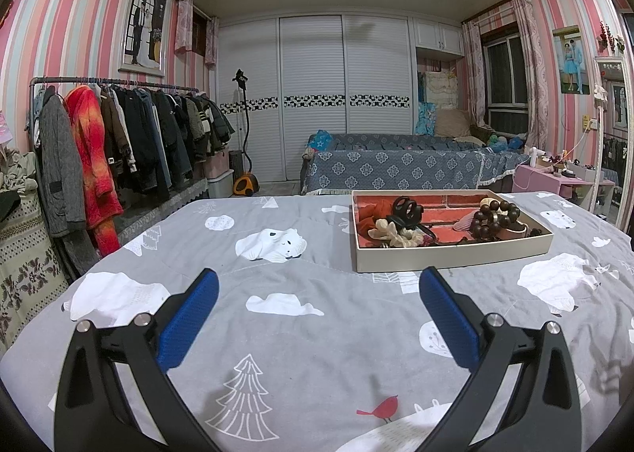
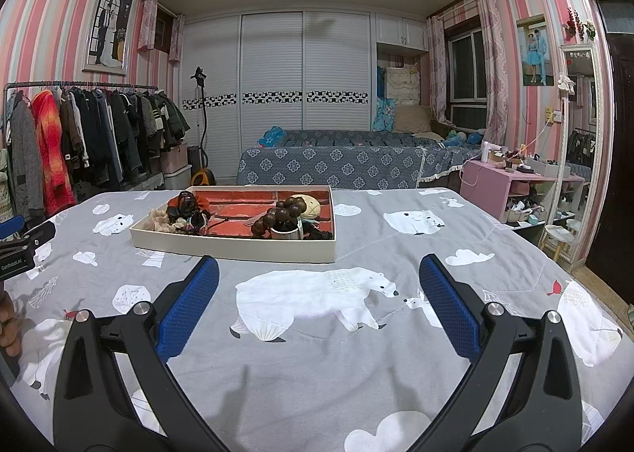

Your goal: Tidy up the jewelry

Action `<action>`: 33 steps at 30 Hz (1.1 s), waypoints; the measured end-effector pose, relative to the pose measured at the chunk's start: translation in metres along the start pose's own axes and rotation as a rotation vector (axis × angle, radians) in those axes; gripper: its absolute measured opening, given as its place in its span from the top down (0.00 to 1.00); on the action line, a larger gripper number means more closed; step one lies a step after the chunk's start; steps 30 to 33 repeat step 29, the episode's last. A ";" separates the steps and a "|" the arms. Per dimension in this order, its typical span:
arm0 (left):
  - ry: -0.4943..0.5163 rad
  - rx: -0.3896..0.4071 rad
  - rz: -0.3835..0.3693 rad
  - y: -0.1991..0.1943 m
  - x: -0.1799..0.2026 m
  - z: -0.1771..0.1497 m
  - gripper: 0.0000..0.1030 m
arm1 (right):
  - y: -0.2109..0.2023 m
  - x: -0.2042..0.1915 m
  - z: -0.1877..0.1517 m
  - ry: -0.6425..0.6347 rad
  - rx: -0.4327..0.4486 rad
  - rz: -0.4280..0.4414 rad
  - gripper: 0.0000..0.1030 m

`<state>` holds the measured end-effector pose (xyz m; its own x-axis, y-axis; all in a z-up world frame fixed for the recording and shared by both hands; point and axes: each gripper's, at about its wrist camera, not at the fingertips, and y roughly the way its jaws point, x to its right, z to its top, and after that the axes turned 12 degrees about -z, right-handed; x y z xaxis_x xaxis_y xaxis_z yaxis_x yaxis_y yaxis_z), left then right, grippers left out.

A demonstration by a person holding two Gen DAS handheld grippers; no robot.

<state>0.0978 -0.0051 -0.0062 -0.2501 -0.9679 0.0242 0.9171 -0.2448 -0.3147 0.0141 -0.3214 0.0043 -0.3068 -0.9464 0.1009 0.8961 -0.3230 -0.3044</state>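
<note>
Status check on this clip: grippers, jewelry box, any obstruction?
Left gripper open, empty; right gripper open, empty. Jewelry box on bedspread, bead bracelet and hair ties inside, untouched. Path clear.

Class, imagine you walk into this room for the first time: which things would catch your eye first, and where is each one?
Probably the shallow box with its red brick-patterned floor, lying on the grey polar-bear bedspread just beyond both open grippers, the left gripper and the right gripper. Inside it, a string of big dark wooden beads sits toward the right and a black hair claw tops a heap of scrunchies toward the left. Behind, the striped pink walls stand out.
</note>
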 end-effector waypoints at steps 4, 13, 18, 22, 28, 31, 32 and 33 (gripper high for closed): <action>-0.001 0.000 0.000 -0.001 0.000 0.000 0.04 | 0.000 0.000 0.000 0.000 0.000 0.000 0.04; 0.000 0.001 0.000 -0.001 0.000 0.000 0.04 | 0.000 0.000 0.000 0.000 0.000 0.000 0.05; 0.000 0.001 0.000 0.000 0.000 0.000 0.04 | 0.000 0.000 0.000 0.000 0.000 0.000 0.04; -0.005 0.006 -0.003 -0.002 0.000 0.000 0.04 | 0.000 0.000 0.000 -0.001 0.000 0.000 0.05; -0.032 0.007 -0.005 -0.002 -0.006 0.001 0.04 | 0.000 0.000 0.000 -0.001 0.000 0.000 0.04; -0.029 0.007 -0.005 -0.002 -0.005 0.001 0.04 | 0.000 0.000 0.000 -0.001 0.000 0.000 0.05; -0.029 0.007 -0.005 -0.002 -0.005 0.001 0.04 | 0.000 0.000 0.000 -0.001 0.000 0.000 0.05; -0.029 0.007 -0.005 -0.002 -0.005 0.001 0.04 | 0.000 0.000 0.000 -0.001 0.000 0.000 0.05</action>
